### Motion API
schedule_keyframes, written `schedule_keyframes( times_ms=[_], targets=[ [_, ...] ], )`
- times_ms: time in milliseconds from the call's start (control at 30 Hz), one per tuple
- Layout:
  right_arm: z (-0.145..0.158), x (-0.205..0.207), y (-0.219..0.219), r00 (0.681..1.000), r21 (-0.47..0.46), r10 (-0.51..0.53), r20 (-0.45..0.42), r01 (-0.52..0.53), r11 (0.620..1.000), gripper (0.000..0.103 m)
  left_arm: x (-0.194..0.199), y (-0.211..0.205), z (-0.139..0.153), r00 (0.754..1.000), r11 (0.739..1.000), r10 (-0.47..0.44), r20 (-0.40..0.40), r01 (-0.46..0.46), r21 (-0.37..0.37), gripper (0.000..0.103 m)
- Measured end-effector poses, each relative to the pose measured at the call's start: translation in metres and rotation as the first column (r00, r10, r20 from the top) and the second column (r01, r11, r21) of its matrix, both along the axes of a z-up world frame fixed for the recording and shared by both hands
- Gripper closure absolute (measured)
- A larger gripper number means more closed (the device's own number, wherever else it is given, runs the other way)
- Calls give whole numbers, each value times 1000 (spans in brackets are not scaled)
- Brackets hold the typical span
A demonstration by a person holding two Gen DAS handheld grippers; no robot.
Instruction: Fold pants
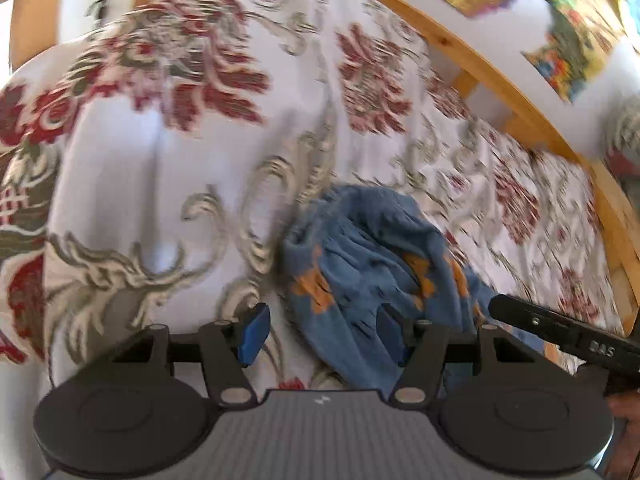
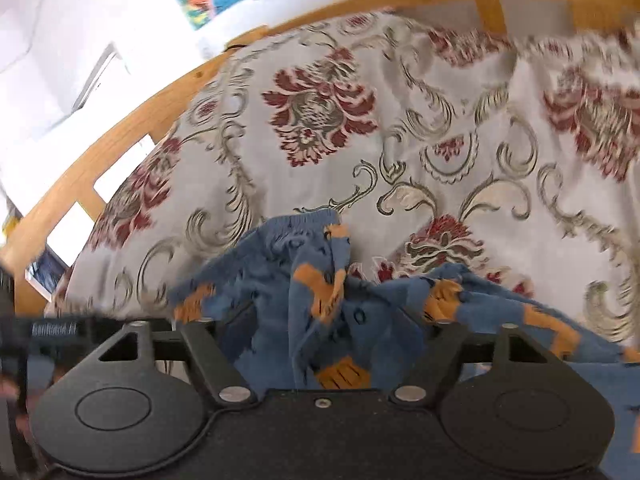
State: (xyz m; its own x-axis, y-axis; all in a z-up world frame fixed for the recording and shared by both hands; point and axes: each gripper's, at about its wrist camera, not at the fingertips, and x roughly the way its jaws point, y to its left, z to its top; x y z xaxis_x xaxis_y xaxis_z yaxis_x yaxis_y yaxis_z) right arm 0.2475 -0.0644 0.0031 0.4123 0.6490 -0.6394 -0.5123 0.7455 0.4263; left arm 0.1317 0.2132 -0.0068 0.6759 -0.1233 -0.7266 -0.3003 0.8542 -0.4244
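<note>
- Blue fabric with orange patches, the pants (image 1: 360, 256), lies crumpled on the bed cover (image 1: 160, 168), in front of the left gripper (image 1: 320, 332) and a little toward its right finger.
- Left gripper fingers stand clearly apart; the left blue pad (image 1: 254, 330) is over bare bed cover, and the right pad is partly hidden by a fold of the pants. I cannot tell if that pad touches the cloth, but the two do not press on it together.
- In the right wrist view the pants (image 2: 320, 288) are bunched up between the fingers of the right gripper (image 2: 328, 332) and spread further past the right finger.
- Right gripper fingers are about half open; their tips are covered by the cloth, so I cannot tell whether they hold it.
- Bed cover is white with red flowers and grey scrolls, and a wooden bed frame (image 1: 480, 64) runs beyond the fingers.
- Both views are blurred.
</note>
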Motion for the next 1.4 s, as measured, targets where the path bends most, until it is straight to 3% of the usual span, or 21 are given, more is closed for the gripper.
schedule_keyframes(
  times_ms=[33, 67, 133, 200, 233, 267, 333, 433, 600, 700, 733, 767, 800, 900, 1000, 1100, 1167, 1267, 1300, 1367, 1400],
  targets=[
    [-4, 5, 3, 999, 11, -21, -24, 21, 1000, 39, 3, 3, -1, 1000, 1000, 8, 3, -8, -8, 41],
    [-9, 10, 6, 998, 20, -45, -48, 46, 999, 50, 7, 5, -1, 1000, 1000, 14, 2, -14, -10, 43],
    [-19, 16, 10, 991, 35, -88, -102, 92, 995, 69, 16, 11, -3, 999, 1000, 29, -13, -29, -9, 58],
    [-27, 18, 12, 983, 55, -126, -137, 134, 989, 95, 23, 14, -4, 999, 999, 43, -32, -43, -7, 72],
    [-28, 16, 13, 981, 64, -138, -134, 148, 987, 98, 26, 16, -4, 998, 999, 46, -32, -47, -12, 87],
    [-26, 11, 14, 983, 74, -147, -115, 156, 985, 98, 26, 18, -4, 999, 999, 45, -30, -45, -18, 91],
    [-17, 0, 19, 992, 97, -120, -41, 124, 988, 99, 23, 20, -2, 999, 999, 37, -19, -37, -34, 92],
    [4, -32, 39, 989, 50, -2, 145, -5, 999, 100, 18, 26, -1, 999, 998, 34, 6, -33, -62, 93],
    [5, -89, 79, 922, -127, 244, 300, -215, 968, 99, 10, 49, -7, 999, 971, 9, 46, 2, -238, 91],
    [-12, -113, 101, 878, -258, 342, 336, -264, 929, 98, 5, 62, -6, 998, 953, -2, 58, 20, -303, 71],
    [-18, -120, 108, 855, -316, 376, 357, -268, 910, 96, 6, 64, -4, 999, 956, -13, 46, 26, -292, 70],
    [-23, -126, 113, 840, -351, 397, 369, -270, 897, 87, 9, 64, -2, 999, 960, -29, 31, 37, -279, 70],
    [-29, -132, 117, 831, -379, 413, 372, -270, 885, 77, 12, 63, 0, 999, 962, -50, 16, 52, -266, 67],
    [-33, -144, 126, 806, -416, 441, 395, -271, 868, 67, 19, 57, 14, 997, 973, -82, -9, 78, -216, 51],
    [-35, -153, 133, 784, -440, 465, 411, -276, 855, 67, 24, 43, 39, 993, 988, -115, 27, 117, -99, 35],
    [-37, -156, 140, 774, -462, 479, 414, -275, 843, 66, 39, 26, 58, 983, 981, -181, 37, 183, -56, 33],
    [-37, -157, 142, 769, -473, 483, 419, -269, 839, 66, 56, 10, 64, 973, 972, -232, -8, 232, -28, 33],
    [-39, -157, 144, 777, -473, 477, 410, -266, 840, 66, 83, -13, 62, 953, 959, -264, -145, 276, 66, 33],
    [-39, -156, 145, 781, -471, 474, 407, -266, 841, 66, 92, -19, 59, 946, 953, -264, -186, 286, 101, 34],
    [-40, -157, 146, 781, -468, 480, 400, -276, 840, 67, 104, -25, 50, 931, 942, -250, -266, 297, 155, 46],
    [-40, -158, 146, 779, -467, 484, 398, -282, 838, 67, 107, -27, 44, 920, 934, -251, -300, 312, 175, 78]
  ],
)
